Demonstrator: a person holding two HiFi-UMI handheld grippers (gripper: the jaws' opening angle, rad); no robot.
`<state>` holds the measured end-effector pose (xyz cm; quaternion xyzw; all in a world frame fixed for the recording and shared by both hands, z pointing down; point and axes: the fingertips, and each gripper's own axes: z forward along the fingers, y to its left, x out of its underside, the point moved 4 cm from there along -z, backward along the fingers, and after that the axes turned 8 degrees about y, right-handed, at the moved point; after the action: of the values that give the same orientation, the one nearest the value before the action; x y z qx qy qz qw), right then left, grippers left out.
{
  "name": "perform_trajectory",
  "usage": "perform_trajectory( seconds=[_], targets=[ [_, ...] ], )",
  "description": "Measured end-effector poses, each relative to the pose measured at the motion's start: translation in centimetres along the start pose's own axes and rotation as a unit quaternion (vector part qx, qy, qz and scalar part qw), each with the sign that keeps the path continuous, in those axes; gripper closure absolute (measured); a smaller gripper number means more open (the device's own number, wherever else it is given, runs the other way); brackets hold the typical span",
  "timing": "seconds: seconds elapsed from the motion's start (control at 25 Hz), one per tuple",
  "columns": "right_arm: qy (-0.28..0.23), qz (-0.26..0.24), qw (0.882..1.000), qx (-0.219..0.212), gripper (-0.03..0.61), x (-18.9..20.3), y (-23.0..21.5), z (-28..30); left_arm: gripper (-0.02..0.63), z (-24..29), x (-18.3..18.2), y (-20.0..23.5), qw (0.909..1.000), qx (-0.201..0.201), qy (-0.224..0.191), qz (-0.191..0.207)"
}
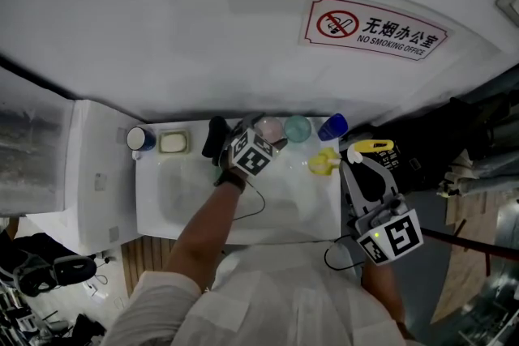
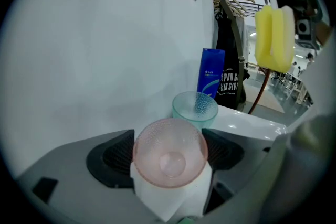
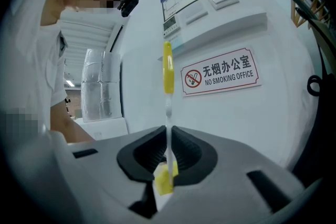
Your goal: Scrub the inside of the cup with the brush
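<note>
My left gripper (image 1: 261,135) is shut on a pink dimpled cup (image 2: 169,152), whose open mouth faces the left gripper view's camera. The same pink cup (image 1: 268,128) sits at the back of the white table (image 1: 280,211). My right gripper (image 1: 357,156) hangs over the table's right edge, shut on the brush (image 3: 168,73), a thin clear stem with yellow parts. The brush's yellow sponge head (image 1: 324,162) hangs right of the pink cup and apart from it. From the left gripper view the sponge head (image 2: 274,36) floats high at the right.
A teal cup (image 1: 298,128) and a blue cup (image 1: 332,126) stand along the wall right of the pink one. At the back left are a blue-and-white mug (image 1: 140,138), a small tray (image 1: 173,143) and a black object (image 1: 215,135). A white cabinet (image 1: 97,174) adjoins the table's left.
</note>
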<state>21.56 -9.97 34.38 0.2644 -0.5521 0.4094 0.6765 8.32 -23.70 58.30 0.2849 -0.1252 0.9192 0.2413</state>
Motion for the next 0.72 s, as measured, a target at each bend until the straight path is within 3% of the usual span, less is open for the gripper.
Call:
perform_trajectory(
  seconds=[0.72],
  targets=[
    [-0.008,-0.002,1.0,-0.01,0.549,-0.4,0.5,0.2,0.239,-2.5,-0.9,0.2,0.9992,-0.016,-0.036,-0.004]
  ],
)
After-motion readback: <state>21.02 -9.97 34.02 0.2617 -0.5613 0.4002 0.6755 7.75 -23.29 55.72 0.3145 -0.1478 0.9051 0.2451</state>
